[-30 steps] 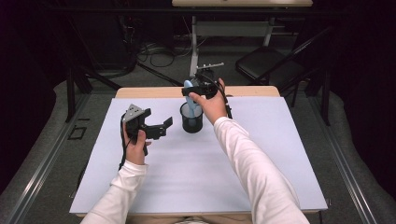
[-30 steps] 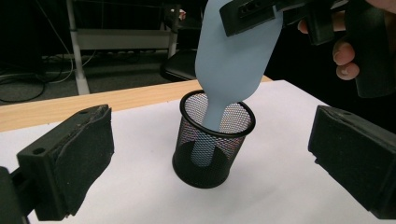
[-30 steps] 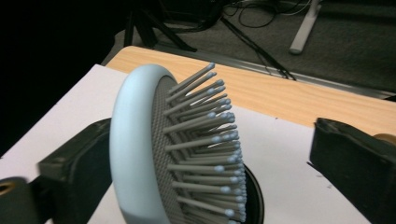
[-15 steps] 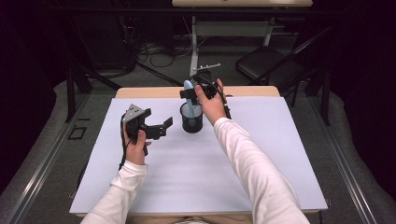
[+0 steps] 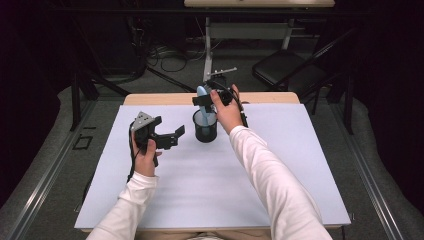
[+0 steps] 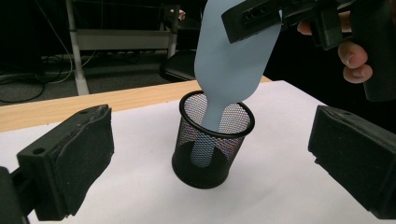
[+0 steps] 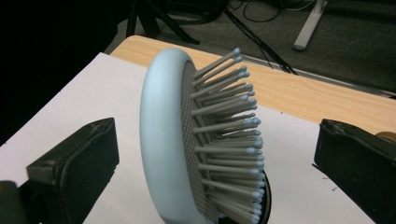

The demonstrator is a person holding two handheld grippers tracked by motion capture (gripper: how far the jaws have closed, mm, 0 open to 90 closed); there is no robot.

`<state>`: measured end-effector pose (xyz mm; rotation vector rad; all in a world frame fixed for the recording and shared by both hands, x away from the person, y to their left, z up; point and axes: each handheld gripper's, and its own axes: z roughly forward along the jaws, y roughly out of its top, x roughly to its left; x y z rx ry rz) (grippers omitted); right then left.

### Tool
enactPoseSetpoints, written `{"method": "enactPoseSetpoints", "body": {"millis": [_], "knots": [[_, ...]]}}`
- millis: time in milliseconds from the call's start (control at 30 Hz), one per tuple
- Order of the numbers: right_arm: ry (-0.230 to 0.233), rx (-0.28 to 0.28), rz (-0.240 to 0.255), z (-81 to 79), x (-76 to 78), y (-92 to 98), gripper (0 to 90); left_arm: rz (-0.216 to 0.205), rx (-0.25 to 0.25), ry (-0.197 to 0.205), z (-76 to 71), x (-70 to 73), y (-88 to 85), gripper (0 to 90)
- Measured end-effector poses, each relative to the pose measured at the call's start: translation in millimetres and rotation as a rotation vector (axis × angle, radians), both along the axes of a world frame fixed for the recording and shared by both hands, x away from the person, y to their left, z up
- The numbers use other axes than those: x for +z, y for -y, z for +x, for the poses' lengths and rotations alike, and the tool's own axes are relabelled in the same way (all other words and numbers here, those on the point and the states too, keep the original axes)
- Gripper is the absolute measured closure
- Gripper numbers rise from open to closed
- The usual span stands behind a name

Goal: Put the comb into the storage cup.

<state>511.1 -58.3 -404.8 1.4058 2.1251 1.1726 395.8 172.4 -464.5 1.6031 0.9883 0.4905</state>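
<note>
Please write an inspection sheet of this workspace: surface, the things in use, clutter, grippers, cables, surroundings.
Surface: white sheet over a wooden table; wood shows along the far edge.
Things in use: pale blue hairbrush standing handle-down in the black mesh cup, head above the rim.
Clutter: nothing seen.
Grippers: right gripper above the cup, jaws open either side of the brush head, not touching it; left gripper open, beside the cup, holding nothing.
Cables: black cable trails from the left gripper along the wrist; loose cables on the floor behind.
Surroundings: dark room, desk frame, black chair.
</note>
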Motion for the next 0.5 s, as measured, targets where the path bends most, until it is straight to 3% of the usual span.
{"method": "enactPoseSetpoints", "body": {"millis": [500], "knots": [[-0.003, 0.018, 0.018, -1.0, 1.6, 0.4, 0.0, 0.004, -0.004, -0.003, 0.3, -0.3, 0.0, 0.4]]}}
